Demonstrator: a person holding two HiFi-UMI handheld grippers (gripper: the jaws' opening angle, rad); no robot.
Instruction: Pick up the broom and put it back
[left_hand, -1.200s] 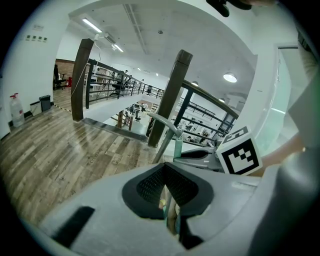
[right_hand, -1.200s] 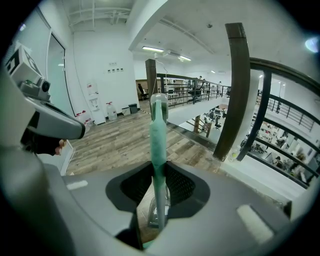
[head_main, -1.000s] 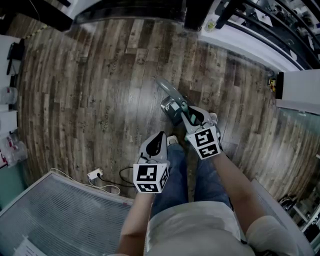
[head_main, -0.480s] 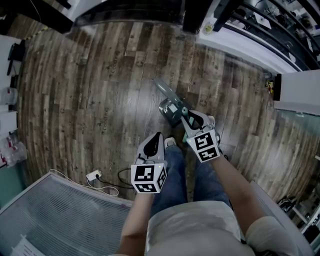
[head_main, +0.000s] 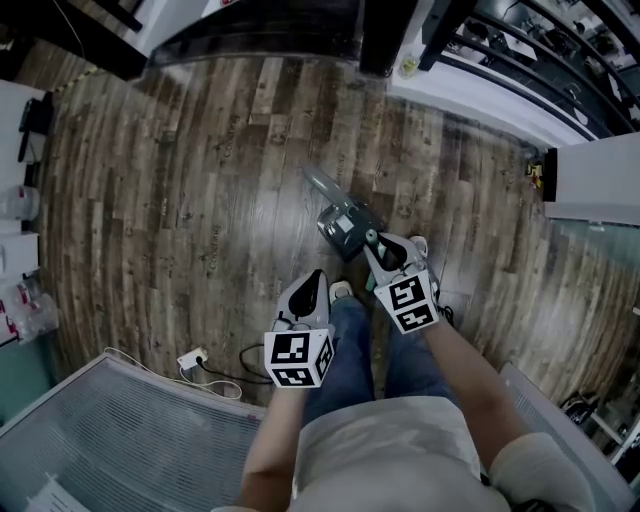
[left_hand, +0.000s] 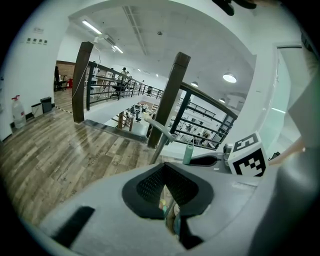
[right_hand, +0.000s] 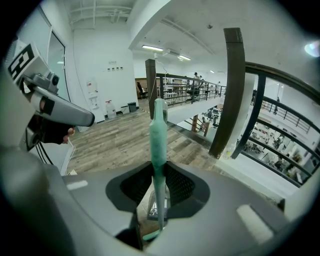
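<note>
Over the streaked wood-plank floor (head_main: 170, 200), the grey left hand-held gripper (head_main: 316, 275) has its dark meshed pads pressed together, empty. At its 1 o'clock is the broom (head_main: 343, 224). The right hand-held gripper (head_main: 373, 243) pinches its slim, smooth teal handle, the boxy grey head at that gripper's 11 o'clock.

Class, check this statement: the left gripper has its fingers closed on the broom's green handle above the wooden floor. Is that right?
No. It is the right gripper, not the left gripper, that has its fingers closed on the broom's green handle above the wooden floor. The right gripper view shows it.
</note>
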